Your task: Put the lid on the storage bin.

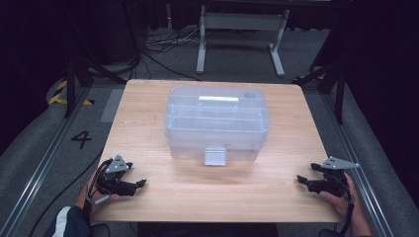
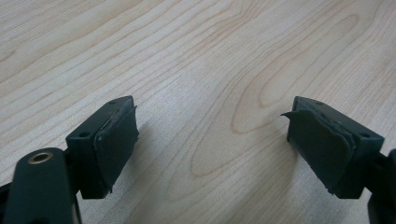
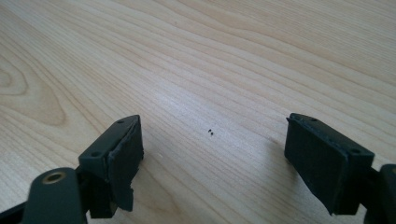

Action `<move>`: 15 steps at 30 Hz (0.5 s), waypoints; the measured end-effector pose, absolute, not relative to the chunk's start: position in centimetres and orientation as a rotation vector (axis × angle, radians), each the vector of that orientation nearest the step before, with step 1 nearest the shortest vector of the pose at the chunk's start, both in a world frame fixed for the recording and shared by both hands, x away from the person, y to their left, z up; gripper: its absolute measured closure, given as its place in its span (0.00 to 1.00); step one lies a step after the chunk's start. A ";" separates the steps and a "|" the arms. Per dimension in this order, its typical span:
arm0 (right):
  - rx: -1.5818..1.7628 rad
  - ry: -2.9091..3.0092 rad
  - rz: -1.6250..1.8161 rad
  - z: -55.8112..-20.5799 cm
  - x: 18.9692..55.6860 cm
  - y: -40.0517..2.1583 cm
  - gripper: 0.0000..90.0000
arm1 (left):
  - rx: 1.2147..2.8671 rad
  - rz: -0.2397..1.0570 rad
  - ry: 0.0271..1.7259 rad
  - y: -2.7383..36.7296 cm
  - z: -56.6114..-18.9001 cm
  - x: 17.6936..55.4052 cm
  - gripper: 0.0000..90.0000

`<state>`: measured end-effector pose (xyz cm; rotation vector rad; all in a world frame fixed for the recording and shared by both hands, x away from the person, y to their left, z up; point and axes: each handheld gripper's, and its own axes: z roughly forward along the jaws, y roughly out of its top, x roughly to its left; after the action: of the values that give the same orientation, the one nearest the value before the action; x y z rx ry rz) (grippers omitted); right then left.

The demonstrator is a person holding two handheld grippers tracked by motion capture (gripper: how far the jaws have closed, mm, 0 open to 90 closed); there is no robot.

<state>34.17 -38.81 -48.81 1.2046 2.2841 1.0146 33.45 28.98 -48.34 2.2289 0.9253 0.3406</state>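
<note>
Clear plastic box [image 1: 217, 123] sits mid-tabletop [image 1: 148, 128], lid on, latch facing the person. Left gripper [image 1: 141, 183] rests at the near left corner, jaws spread over bare wood; right gripper [image 1: 300, 179] mirrors it at near right, released, both well apart from the box.

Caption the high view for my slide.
Clear lidded storage box centred on wooden table; left gripper and right gripper open at near corners.

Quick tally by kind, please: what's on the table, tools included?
Clear plastic box with lid: 1
Tools, jaws open, nothing between them: 2, the left tool and the right tool
Total: 3
</note>
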 end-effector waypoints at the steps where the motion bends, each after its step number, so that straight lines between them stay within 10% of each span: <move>1: 1.205 2.284 1.015 -48.8 34.2 -38.8 0.22 | 2.229 0.341 0.925 29.0 -48.3 33.5 0.18; 15: 1.209 2.283 1.012 -48.8 34.2 -38.8 0.21 | 2.228 0.342 0.925 28.9 -48.4 33.5 0.17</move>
<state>34.20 -38.80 -48.81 1.2086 2.2827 1.0115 33.54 28.91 -48.36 2.2284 0.9253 0.3423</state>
